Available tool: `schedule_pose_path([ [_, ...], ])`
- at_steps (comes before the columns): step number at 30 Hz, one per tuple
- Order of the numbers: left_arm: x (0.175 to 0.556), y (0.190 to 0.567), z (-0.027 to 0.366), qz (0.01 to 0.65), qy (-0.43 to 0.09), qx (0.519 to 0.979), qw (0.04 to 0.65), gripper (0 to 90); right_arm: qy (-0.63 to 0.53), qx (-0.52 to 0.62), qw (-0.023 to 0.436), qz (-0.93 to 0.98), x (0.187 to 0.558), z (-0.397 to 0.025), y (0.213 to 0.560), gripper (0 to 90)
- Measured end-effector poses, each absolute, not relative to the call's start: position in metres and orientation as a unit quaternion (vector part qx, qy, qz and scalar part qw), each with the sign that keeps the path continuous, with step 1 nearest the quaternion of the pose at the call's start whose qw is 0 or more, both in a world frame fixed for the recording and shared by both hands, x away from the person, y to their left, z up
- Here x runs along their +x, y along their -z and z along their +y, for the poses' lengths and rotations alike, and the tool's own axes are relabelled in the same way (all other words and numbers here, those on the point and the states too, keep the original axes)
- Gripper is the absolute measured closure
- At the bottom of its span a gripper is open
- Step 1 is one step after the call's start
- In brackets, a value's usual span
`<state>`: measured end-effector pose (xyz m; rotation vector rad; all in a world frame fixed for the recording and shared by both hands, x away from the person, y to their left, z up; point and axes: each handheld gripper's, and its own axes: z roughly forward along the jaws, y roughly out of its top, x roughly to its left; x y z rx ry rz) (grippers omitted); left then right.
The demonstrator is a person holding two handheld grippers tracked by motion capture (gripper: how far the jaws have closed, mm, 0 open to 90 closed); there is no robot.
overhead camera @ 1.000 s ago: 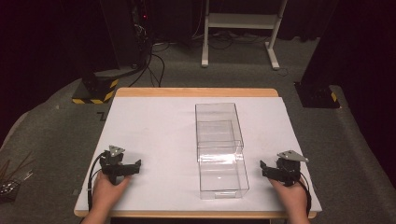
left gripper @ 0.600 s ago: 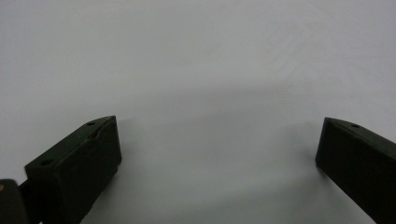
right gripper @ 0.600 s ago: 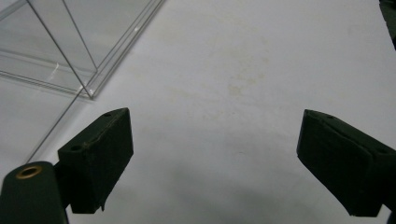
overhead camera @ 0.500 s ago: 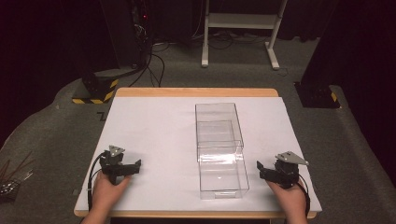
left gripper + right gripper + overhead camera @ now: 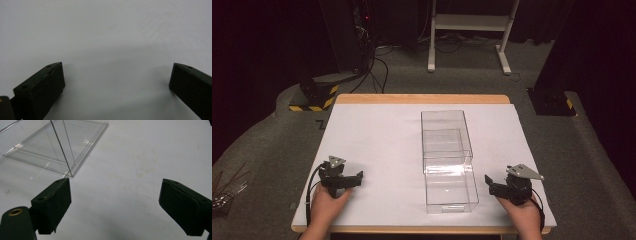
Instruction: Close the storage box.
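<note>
A clear plastic box (image 5: 447, 157) lies lengthwise on the white table top (image 5: 382, 140), right of the middle; it looks empty. My left gripper (image 5: 357, 177) rests near the front left of the table, open, with bare white surface between its jaws (image 5: 116, 75). My right gripper (image 5: 488, 183) sits at the front right, open, just right of the box's near end. In the right gripper view a corner of the box (image 5: 60, 150) lies ahead and to the left of the right gripper (image 5: 115, 192), apart from it.
The table's wooden edge (image 5: 422, 98) runs along the far side. Beyond it on the grey carpet stand a white frame stand (image 5: 467, 30), black cables (image 5: 377, 70) and a yellow-and-black striped base (image 5: 312, 97). Dark equipment (image 5: 554, 97) stands at the far right.
The right gripper has shifted slightly left, toward the near end of the box. The left gripper has not moved.
</note>
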<state>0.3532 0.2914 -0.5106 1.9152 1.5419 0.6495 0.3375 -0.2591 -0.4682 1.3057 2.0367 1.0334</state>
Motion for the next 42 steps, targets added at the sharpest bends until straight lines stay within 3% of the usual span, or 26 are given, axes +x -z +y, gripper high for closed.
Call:
schedule_pose_path([
  [42, 0.353, 0.511, 0.291, 0.580, -0.245, 0.719, 0.295, 0.4, -0.437, 0.449, 0.242, 0.741, 0.303, -0.252, 0.446, 12.4],
])
